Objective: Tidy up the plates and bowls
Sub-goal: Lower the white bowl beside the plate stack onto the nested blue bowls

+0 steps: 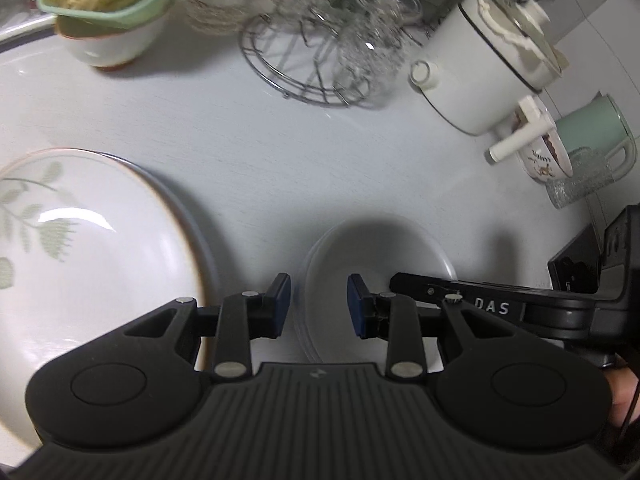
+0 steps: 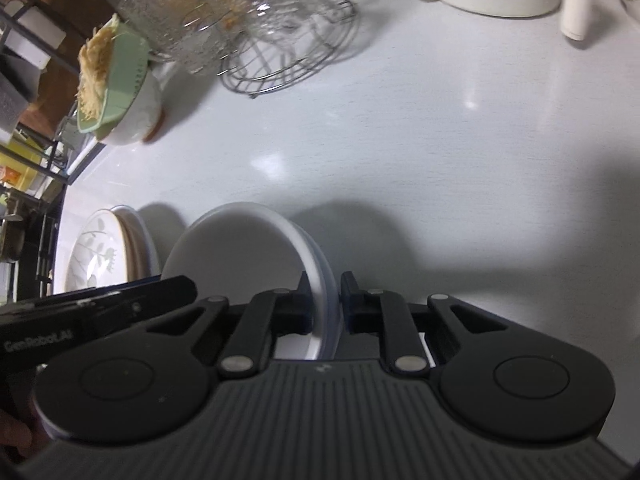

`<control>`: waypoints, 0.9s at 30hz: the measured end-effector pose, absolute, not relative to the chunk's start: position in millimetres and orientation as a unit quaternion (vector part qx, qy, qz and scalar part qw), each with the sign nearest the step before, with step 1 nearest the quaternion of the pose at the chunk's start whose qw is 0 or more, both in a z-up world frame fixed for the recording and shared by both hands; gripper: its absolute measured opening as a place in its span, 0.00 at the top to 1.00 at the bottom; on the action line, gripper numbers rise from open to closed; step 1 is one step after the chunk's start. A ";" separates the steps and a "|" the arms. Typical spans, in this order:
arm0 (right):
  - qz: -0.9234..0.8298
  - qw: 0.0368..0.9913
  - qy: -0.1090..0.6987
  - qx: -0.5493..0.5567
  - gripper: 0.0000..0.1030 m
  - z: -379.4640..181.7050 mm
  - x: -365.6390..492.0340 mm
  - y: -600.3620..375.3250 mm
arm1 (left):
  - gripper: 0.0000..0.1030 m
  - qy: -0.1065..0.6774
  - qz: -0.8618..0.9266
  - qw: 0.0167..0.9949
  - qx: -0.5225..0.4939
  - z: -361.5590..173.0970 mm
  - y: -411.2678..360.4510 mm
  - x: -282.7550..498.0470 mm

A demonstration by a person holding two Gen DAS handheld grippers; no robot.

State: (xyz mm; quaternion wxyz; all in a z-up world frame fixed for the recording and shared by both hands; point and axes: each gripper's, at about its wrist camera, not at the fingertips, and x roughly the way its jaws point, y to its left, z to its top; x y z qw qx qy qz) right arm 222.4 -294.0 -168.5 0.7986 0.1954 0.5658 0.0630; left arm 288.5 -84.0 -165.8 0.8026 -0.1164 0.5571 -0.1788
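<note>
A stack of plain white bowls (image 1: pixel 372 248) sits on the white counter; it also shows in the right wrist view (image 2: pixel 240 256). My right gripper (image 2: pixel 325 304) is shut on the right rim of the bowl stack. My left gripper (image 1: pixel 319 306) is open, its jaws straddling the left rim of the bowls without touching. A stack of plates (image 1: pixel 92 248) with a green leaf pattern lies to the left of the bowls; it also shows in the right wrist view (image 2: pixel 104 252).
At the back stand a white bowl holding a green colander (image 1: pixel 108 12), a wire rack with glass cups (image 1: pixel 316 44), a white pot (image 1: pixel 480 60) and mugs (image 1: pixel 576 144). A dark shelf (image 2: pixel 28 120) stands past the counter's left edge.
</note>
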 end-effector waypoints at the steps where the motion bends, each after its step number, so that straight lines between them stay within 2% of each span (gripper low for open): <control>1: 0.060 0.799 0.565 0.196 0.84 -168.1 221.8 -298.0 | 0.65 0.560 -0.181 0.800 -0.117 -168.5 -88.0 289.6; 11: 0.080 0.802 0.563 0.185 0.84 -169.2 217.2 -311.8 | 0.66 0.585 -0.163 0.782 -0.140 -191.5 -103.4 291.6; 14: 0.092 0.804 0.560 0.176 0.84 -169.7 218.4 -309.6 | 0.68 0.589 -0.146 0.780 -0.153 -197.6 -100.6 290.2; 16: 0.098 0.803 0.560 0.177 0.84 -171.2 220.2 -309.4 | 0.76 0.593 -0.137 0.777 -0.161 -201.0 -97.9 289.4; 27: 0.094 0.802 0.563 0.177 0.83 -163.0 218.4 -297.1 | 0.80 0.604 -0.138 0.765 -0.174 -195.3 -84.0 300.1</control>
